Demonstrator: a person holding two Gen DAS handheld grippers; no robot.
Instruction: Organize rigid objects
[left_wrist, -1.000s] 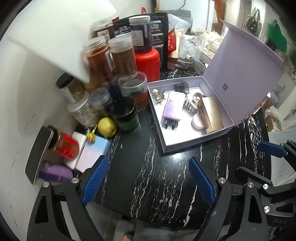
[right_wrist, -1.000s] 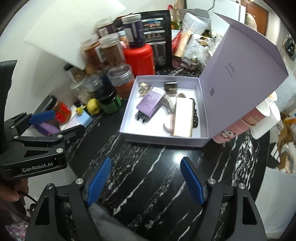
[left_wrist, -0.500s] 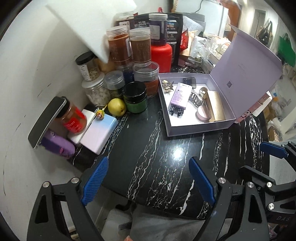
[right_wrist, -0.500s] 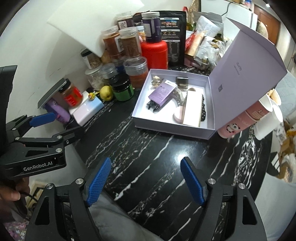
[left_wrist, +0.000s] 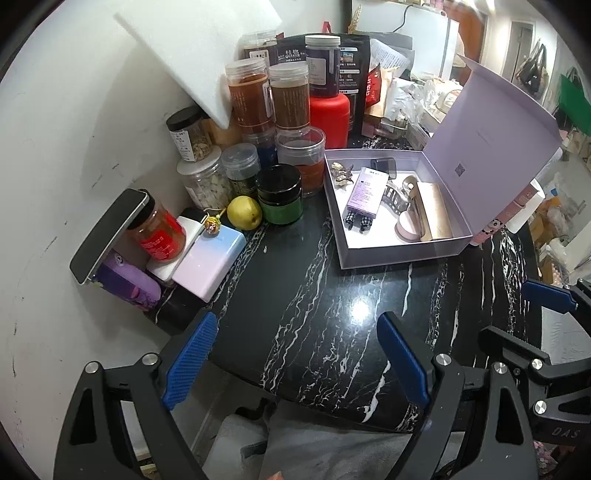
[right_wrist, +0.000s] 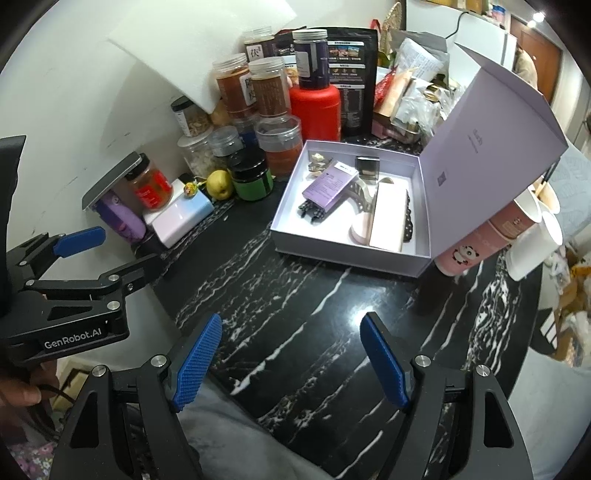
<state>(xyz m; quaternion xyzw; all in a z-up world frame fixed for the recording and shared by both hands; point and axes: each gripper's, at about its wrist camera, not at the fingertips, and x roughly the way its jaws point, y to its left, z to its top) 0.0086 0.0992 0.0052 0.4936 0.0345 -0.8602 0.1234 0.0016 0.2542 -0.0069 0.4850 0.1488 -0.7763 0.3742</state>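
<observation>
An open lilac box (left_wrist: 399, 254) (right_wrist: 343, 258) sits on the black marble table, its lid standing up on the right. Inside lie a purple packet (left_wrist: 365, 188) (right_wrist: 328, 184), a hair claw (left_wrist: 393, 195), a pink round compact (left_wrist: 404, 227), a long pale gold case (left_wrist: 434, 210) (right_wrist: 388, 218), a shell-like clip (left_wrist: 341, 171) and a small dark square (left_wrist: 384, 164). My left gripper (left_wrist: 295, 347) (right_wrist: 118, 251) hangs open and empty over the table's near edge. My right gripper (right_wrist: 291, 350) (left_wrist: 532, 317) is to its right, open too, holding nothing.
Several jars (left_wrist: 288, 99) and a red bottle (left_wrist: 328, 114) crowd the back left by the wall. A green jar (left_wrist: 280, 199), a yellow pear (left_wrist: 243, 212), a pastel power bank (left_wrist: 207, 262) and a leaning phone (left_wrist: 107, 232) line the left edge. Pink panda cups (right_wrist: 480, 240) stand right of the box.
Both grippers have drifted back and to the left, away from the box, and rolled a little. More of the table's near edge shows. Their jaws stand as wide as before.
</observation>
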